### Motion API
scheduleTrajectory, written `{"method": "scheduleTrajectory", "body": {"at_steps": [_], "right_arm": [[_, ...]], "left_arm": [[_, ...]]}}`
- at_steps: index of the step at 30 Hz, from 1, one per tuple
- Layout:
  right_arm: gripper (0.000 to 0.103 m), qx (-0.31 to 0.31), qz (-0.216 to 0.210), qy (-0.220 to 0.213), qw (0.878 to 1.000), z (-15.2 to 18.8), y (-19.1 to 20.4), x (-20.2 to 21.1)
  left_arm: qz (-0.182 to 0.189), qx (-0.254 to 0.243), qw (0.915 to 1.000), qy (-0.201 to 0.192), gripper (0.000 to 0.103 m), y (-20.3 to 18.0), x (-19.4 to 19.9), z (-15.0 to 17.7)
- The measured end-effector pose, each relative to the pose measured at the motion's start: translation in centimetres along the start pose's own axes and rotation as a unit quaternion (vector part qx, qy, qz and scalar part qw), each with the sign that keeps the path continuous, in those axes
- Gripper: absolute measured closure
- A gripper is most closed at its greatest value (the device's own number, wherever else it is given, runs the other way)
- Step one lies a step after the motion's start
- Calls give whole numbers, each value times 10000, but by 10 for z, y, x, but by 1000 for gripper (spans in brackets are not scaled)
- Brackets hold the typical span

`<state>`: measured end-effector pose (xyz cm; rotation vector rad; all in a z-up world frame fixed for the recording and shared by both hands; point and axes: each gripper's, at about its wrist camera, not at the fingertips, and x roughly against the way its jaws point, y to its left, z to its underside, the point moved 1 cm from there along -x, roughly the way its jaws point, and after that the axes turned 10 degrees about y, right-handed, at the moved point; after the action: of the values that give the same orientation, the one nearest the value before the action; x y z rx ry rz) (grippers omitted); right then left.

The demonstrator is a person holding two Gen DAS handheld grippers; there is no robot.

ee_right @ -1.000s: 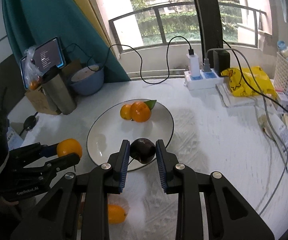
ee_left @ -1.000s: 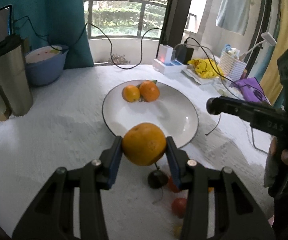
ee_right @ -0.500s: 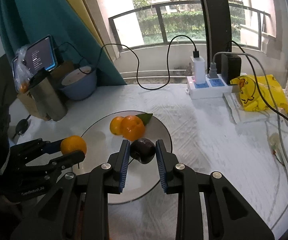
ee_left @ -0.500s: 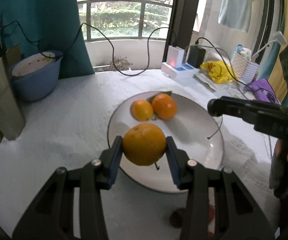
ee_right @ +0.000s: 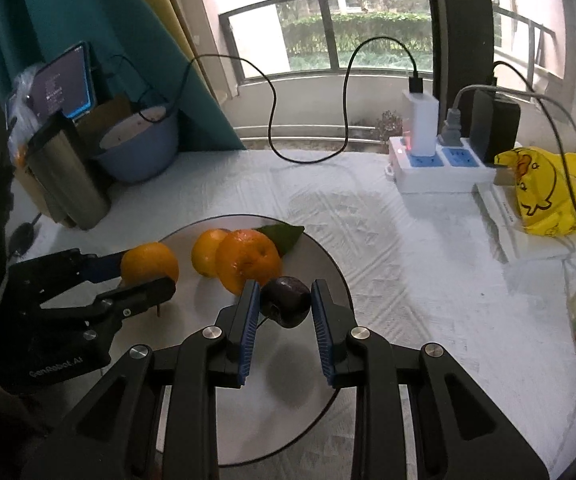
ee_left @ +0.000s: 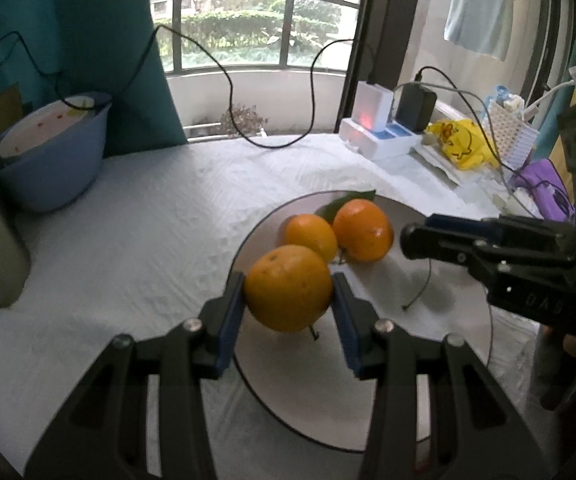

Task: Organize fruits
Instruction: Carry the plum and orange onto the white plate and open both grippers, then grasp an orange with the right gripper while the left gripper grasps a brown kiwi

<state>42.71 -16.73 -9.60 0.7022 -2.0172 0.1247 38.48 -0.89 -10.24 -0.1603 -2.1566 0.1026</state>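
Note:
My left gripper [ee_left: 289, 290] is shut on an orange [ee_left: 288, 287] and holds it above the near left part of the white plate [ee_left: 440, 344]. Two more oranges [ee_left: 362, 235] with a green leaf lie at the plate's far side. My right gripper [ee_right: 284, 302] is shut on a dark plum [ee_right: 285, 301], held above the plate [ee_right: 328, 264] just right of the two oranges [ee_right: 247, 260]. The left gripper with its orange [ee_right: 149, 262] shows at the left of the right wrist view; the right gripper's tips [ee_left: 412, 240] show at the right of the left wrist view.
A blue bowl [ee_right: 139, 152] and a steel tumbler [ee_right: 67, 176] stand at the back left. A white power strip [ee_right: 436, 164] with chargers and trailing cables sits at the back right, beside a yellow bag [ee_right: 548, 196]. A white cloth covers the table [ee_left: 147, 240].
Both grippers have moved forward over the plate with their fruit. The fruit lying on the cloth near the front edge has dropped out of view.

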Motion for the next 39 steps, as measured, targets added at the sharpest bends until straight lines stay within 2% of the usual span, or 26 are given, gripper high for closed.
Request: {"method": "scheduleTrajectory", "body": {"at_steps": [16, 25, 39], "right_arm": [[74, 64, 384, 87, 9992, 1, 1, -7], [73, 52, 423, -131, 9990, 5, 6, 20], [73, -33, 408, -395, 9984, 36, 23, 70]], "left_arm": [[-88, 63, 9999, -40, 57, -1, 4, -1], [-161, 67, 9994, -304, 56, -7, 34, 2], [-57, 84, 9987, -499, 56, -25, 81, 38]]}}
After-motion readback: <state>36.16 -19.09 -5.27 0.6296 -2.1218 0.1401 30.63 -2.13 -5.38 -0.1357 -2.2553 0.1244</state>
